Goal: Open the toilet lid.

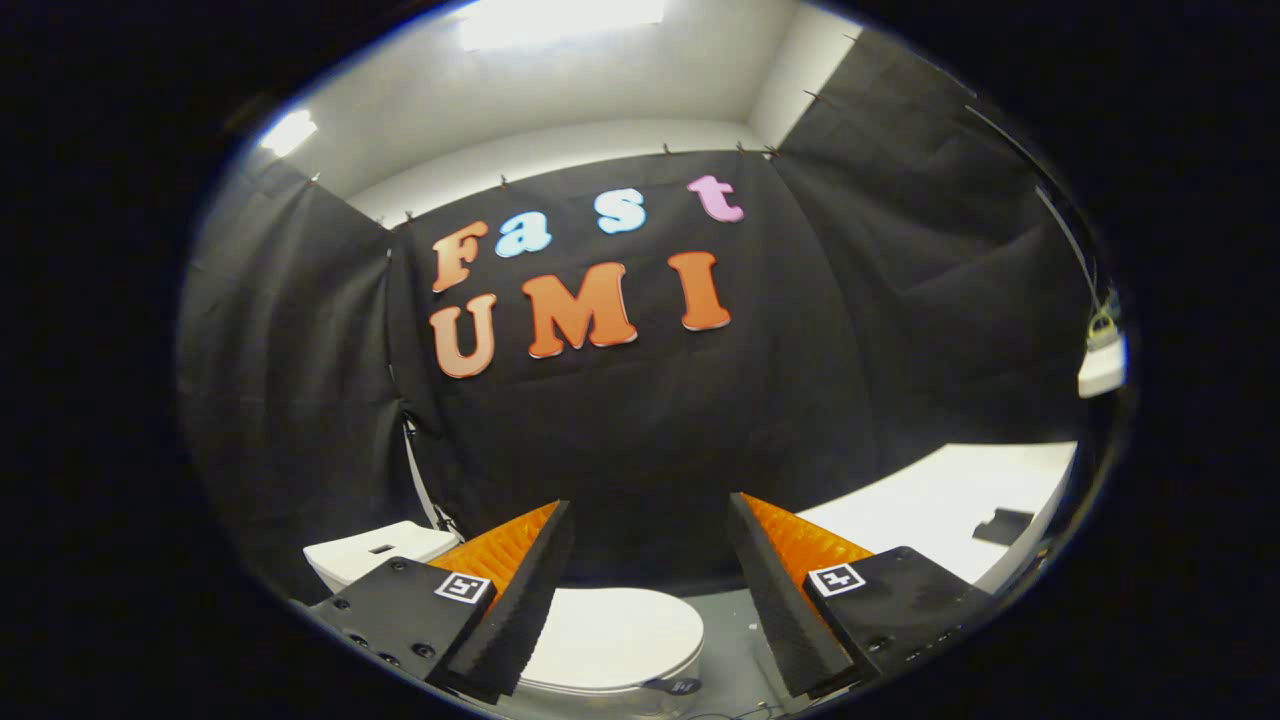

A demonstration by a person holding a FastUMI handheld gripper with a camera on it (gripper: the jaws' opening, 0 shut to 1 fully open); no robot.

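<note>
gripper view has the tongs [650, 560] spread wide and empty, high above the toilet lid [610, 640], which lies flat and closed below and between them, tank [375, 550] behind; likely lining up to drop toward the lid's front edge.

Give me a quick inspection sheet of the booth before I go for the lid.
Surface: grey floor beside the toilet; a white tabletop beyond the fingers to one side.
Job's things: toilet lid down and closed, below and just ahead of the fingers; white cistern behind it.
Clutter: a small dark flat object on the tabletop; what it is cannot be told.
Grippers: gripper open, fingers wide apart, holding nothing, above the lid without touching it.
Cables: a thin pale line runs down the cloth wall toward the cistern.
Surroundings: black cloth walls, white ceiling with lights.
</note>
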